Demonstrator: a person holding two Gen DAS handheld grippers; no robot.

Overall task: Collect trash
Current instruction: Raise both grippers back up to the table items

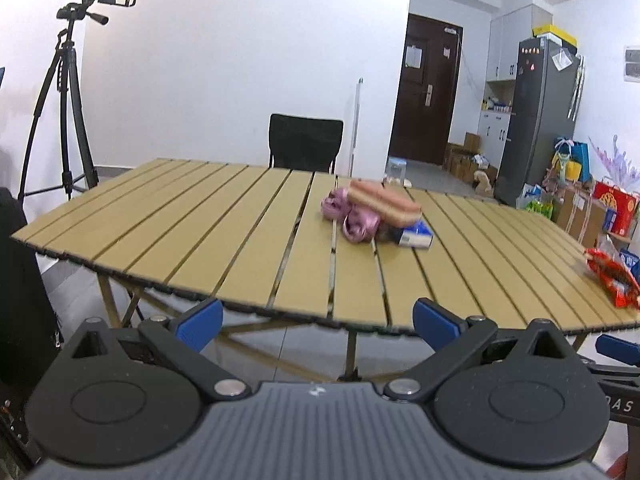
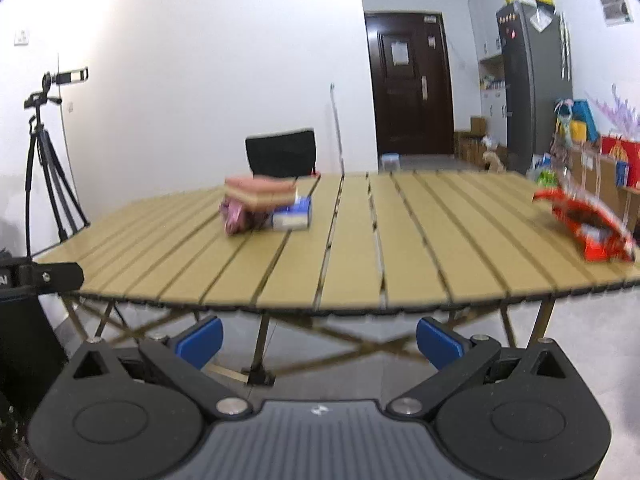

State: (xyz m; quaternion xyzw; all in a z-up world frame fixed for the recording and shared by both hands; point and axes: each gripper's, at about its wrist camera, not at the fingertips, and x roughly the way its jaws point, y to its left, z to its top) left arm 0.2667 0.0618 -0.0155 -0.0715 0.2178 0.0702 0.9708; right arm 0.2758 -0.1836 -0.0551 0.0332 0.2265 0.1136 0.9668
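Note:
A slatted tan folding table [image 1: 224,232] [image 2: 420,240] fills both views. Near its middle lie a pink-and-tan sponge block [image 1: 384,200] [image 2: 260,194], a crumpled purple wrapper [image 1: 356,218] [image 2: 238,216] and a small blue-and-white box [image 1: 414,236] [image 2: 294,214], bunched together. A red snack wrapper [image 1: 614,278] [image 2: 588,226] lies at the right side of the table. My left gripper [image 1: 318,320] is open, below and in front of the table's near edge. In the same way my right gripper [image 2: 319,340] stands open short of that edge. Neither holds anything.
A black chair [image 1: 306,144] [image 2: 282,152] stands behind the table. A camera tripod [image 1: 64,100] [image 2: 44,160] is at the left. A dark door [image 2: 410,84], a grey fridge [image 1: 538,120] and piled boxes and bags [image 1: 592,200] are at the right.

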